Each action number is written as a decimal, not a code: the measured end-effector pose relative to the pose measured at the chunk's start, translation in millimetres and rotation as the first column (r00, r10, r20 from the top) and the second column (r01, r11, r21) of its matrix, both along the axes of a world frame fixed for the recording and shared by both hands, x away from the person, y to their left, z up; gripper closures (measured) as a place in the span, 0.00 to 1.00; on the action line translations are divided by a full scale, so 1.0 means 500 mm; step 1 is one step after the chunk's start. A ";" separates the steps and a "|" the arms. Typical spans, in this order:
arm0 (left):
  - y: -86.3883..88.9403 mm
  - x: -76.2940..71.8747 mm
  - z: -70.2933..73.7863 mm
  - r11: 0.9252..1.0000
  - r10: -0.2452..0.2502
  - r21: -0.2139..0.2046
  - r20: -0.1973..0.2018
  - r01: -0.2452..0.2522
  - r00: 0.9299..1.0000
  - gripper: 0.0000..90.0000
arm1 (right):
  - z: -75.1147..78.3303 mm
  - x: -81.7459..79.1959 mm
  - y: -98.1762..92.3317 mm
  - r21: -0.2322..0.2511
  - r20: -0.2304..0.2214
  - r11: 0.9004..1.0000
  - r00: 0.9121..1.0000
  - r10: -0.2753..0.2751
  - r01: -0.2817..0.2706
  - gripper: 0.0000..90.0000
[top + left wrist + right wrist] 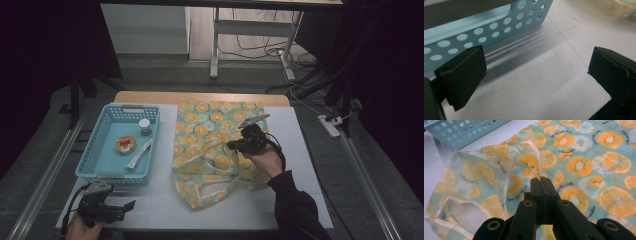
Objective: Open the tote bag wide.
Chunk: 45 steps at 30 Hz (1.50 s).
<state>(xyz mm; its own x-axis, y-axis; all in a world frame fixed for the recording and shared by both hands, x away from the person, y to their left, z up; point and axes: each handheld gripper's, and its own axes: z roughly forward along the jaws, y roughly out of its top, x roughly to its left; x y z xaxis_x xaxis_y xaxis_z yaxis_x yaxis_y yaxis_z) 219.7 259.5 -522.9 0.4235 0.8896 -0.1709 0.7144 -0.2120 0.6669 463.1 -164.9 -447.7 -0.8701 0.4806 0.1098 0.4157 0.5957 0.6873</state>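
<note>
1. We saw a blue basket (95, 165) at the left of the white table (300, 140), its holed wall (499, 30) close before the left claw's camera. In it lay a small jar (145, 127), a round orange-topped tin (125, 144) and a white tube (139, 154), each apart from the others.

2. Just right of the basket, without touching it, lay the task's thing: a cloth bag (210, 125) printed with orange slices, spread flat at the far end and rumpled toward the near edge of the table.

3. Nothing stood between the right claw (231, 145) and the bag; only bare white tabletop lay between the bag and the basket.

4. The right claw (541, 180), held in a dark-sleeved hand above the middle of the bag, had its jaws pressed together on a fold of the bag's cloth (532, 162), which rose from the jaw tips.

5. The left claw (131, 205) rested low by the near left corner of the table, just before the basket. Its jaws stood wide apart over bare tabletop (536, 82), holding and touching nothing.
</note>
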 end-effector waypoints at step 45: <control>-0.001 0.000 0.000 1.000 -0.003 0.000 -0.003 0.003 1.000 0.02 | -0.086 0.053 0.017 -0.034 0.016 0.997 0.998 -0.066 0.066 0.48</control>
